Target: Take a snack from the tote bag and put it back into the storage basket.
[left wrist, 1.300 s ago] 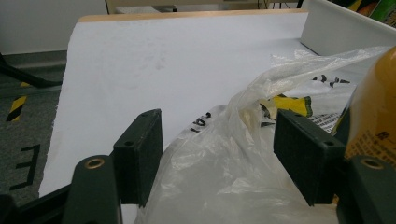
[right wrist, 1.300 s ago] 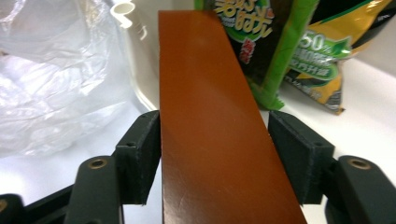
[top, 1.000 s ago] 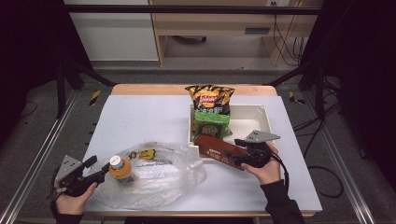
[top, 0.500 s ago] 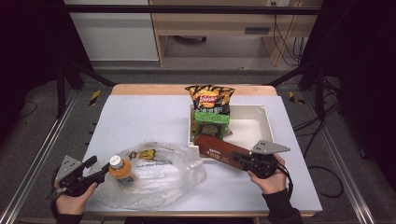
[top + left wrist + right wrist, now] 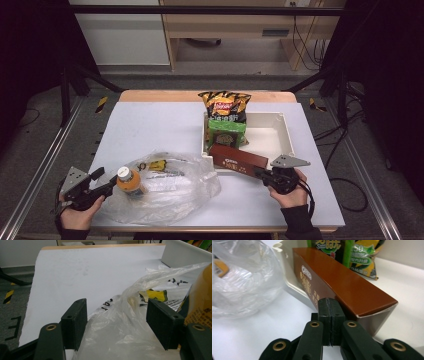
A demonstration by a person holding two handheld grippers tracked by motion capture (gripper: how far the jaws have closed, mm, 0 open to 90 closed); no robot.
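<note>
A long brown box (image 5: pixel 237 161) (image 5: pixel 347 282) lies slanted over the front rim of the white tray (image 5: pixel 281 119) (image 5: pixel 286 281). My right gripper (image 5: pixel 260 174) (image 5: pixel 331 310) sits at the box's near end, against its left side. It is shut, pads pressed together with nothing between them. A clear plastic bag (image 5: pixel 175 187) (image 5: pixel 120 332) (image 5: pixel 242 285) spreads over the table's near left. An orange-capped bottle (image 5: pixel 129 181) (image 5: pixel 202 297) stands at the bag's left edge. My left gripper (image 5: pixel 107 187) (image 5: pixel 117 325) is open, with loose bag plastic between its pads.
A yellow-and-black chips bag (image 5: pixel 225 104) and a green snack packet (image 5: pixel 227 131) (image 5: pixel 362 262) stand upright against the tray's left end. Printed papers lie inside the plastic bag. The white tabletop (image 5: pixel 150 125) has bare room at the back left.
My right gripper has drawn back a little from the brown box toward the near right. The left gripper, bag and bottle have stayed put.
</note>
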